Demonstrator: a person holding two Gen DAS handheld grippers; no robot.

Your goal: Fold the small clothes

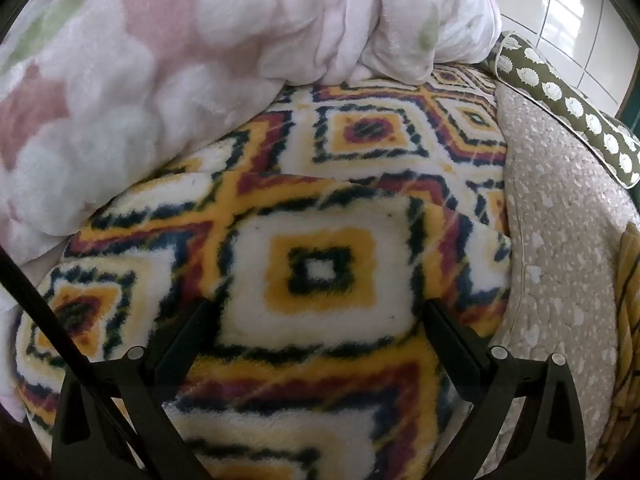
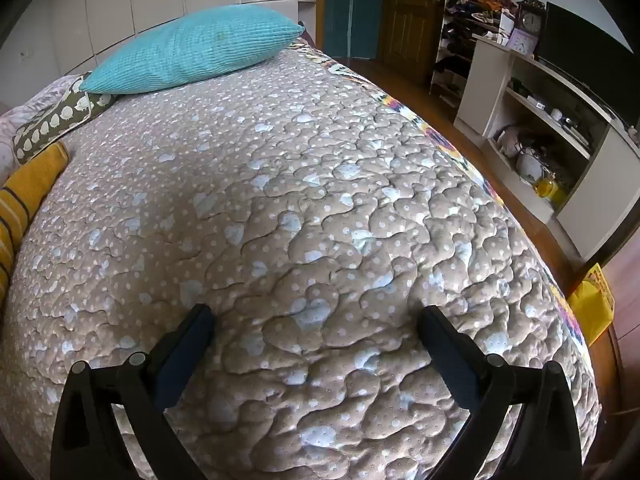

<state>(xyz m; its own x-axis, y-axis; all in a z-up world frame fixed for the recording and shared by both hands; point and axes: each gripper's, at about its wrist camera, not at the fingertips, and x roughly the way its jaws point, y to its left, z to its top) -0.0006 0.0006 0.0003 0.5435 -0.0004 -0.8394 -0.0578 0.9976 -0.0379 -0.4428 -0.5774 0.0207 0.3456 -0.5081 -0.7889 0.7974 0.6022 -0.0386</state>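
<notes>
A yellow striped garment (image 2: pixel 28 196) lies at the left edge of the bed in the right wrist view; a strip of it shows at the right edge of the left wrist view (image 1: pixel 628 320). My left gripper (image 1: pixel 318 312) is open and empty, low over a fleece blanket (image 1: pixel 320 268) with a yellow, navy and red diamond pattern. My right gripper (image 2: pixel 316 318) is open and empty, just above the beige quilted bedspread (image 2: pixel 320 184). Neither gripper touches the garment.
A pink and white fluffy blanket (image 1: pixel 160 60) is heaped behind the fleece. An olive patterned cushion (image 2: pixel 52 124) and a teal pillow (image 2: pixel 196 48) lie at the bed's far end. White shelves (image 2: pixel 552 120) and a wooden floor (image 2: pixel 460 128) are to the right.
</notes>
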